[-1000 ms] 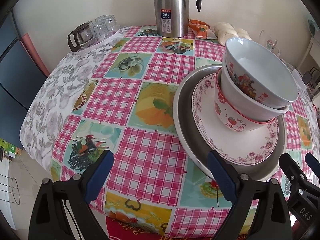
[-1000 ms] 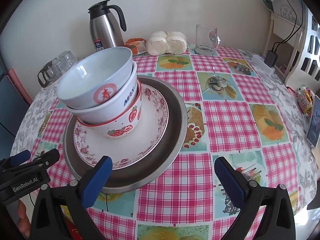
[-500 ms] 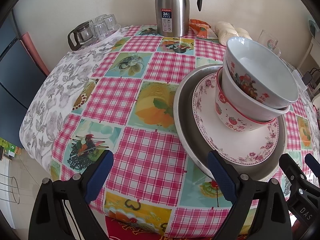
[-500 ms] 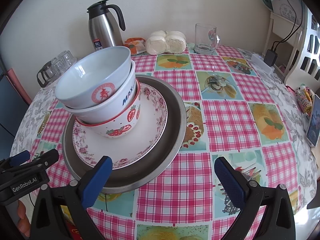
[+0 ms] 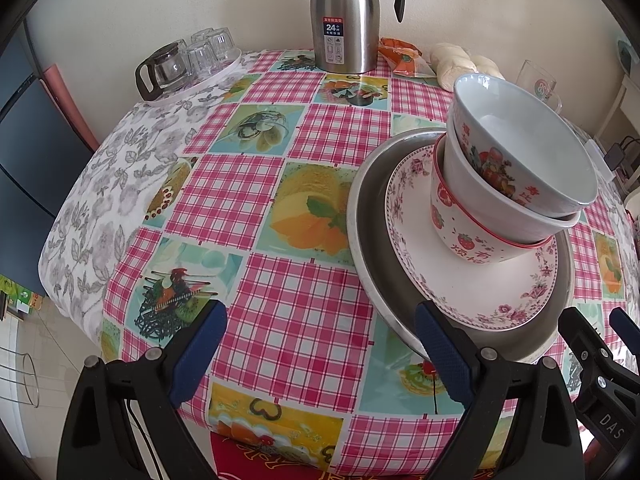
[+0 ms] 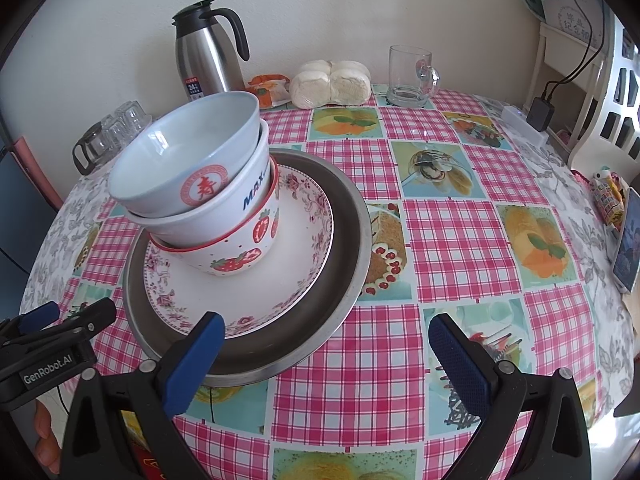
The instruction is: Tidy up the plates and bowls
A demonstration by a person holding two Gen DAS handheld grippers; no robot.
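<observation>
A stack stands on the table: a steel plate (image 5: 368, 248) (image 6: 348, 240) at the bottom, a floral plate (image 5: 472, 292) (image 6: 304, 256) on it, then a strawberry bowl (image 5: 456, 228) (image 6: 240, 256), a white bowl (image 5: 472, 196) (image 6: 224, 216) and a top bowl (image 5: 520, 148) (image 6: 188, 164), all nested and leaning. My left gripper (image 5: 320, 344) is open near the table's front edge, left of the stack, its right finger over the steel plate's rim. My right gripper (image 6: 326, 354) is open in front of the stack, its left finger over that rim. Neither holds anything.
At the back stand a steel thermos (image 5: 346, 16) (image 6: 208, 60), a tray of glasses with a glass pot (image 5: 188, 64), an orange packet (image 6: 270, 88), bagged buns (image 6: 330, 84) and a glass mug (image 6: 410, 76). A phone (image 6: 626, 240) lies at the right edge.
Both views have shifted only slightly; the stack sits a little closer in the right wrist view. Both grippers stay open and the dishes have not moved.
</observation>
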